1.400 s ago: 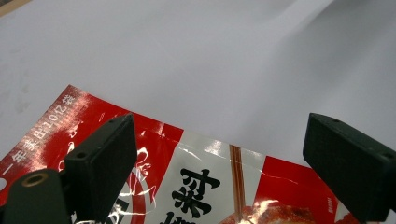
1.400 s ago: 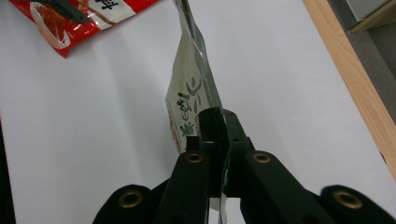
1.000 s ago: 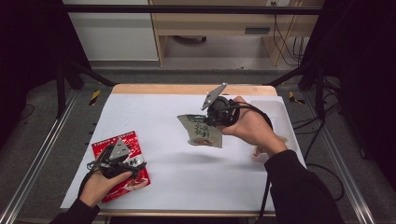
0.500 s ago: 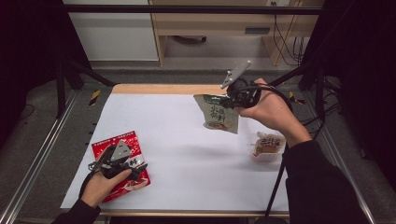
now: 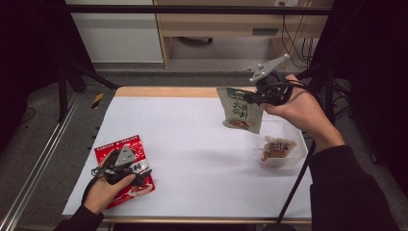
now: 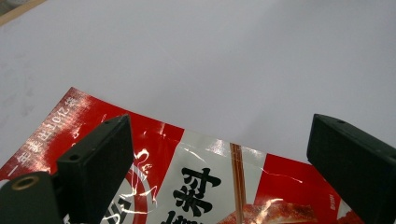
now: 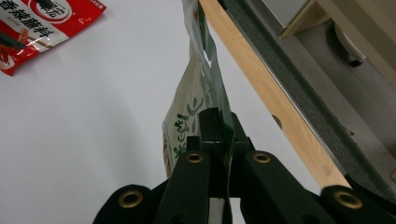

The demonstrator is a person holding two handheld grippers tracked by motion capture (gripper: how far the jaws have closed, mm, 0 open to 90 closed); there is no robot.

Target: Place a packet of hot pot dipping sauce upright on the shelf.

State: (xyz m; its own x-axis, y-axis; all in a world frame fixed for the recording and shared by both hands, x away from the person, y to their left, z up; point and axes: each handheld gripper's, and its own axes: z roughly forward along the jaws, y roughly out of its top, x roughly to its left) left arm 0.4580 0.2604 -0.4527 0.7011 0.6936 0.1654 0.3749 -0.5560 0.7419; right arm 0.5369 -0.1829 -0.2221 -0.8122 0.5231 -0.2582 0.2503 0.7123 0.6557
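A green and cream seasoning pouch [image 5: 239,109] hangs in the air over the table's back right, pinched at its top edge by my right gripper [image 5: 251,97], which is shut on it. In the right gripper view the pouch [image 7: 198,100] stands edge-on between the two closed jaws. A red seasoning pouch [image 5: 124,168] lies flat at the front left of the white table. My left gripper [image 5: 139,175] rests low over it with its jaws wide apart, and the red pouch [image 6: 219,191] lies beneath them, untouched by the pads.
A clear plastic tray [image 5: 296,151] holding another small sauce packet [image 5: 276,149] sits on the right side, below the hanging pouch. The table's wooden far edge [image 5: 168,91] runs along the back. A metal rail [image 5: 38,159] borders the left side.
My right gripper has carried the green pouch up and toward the back right, from mid-table to above the clear tray. The left gripper has stayed over the red pouch.
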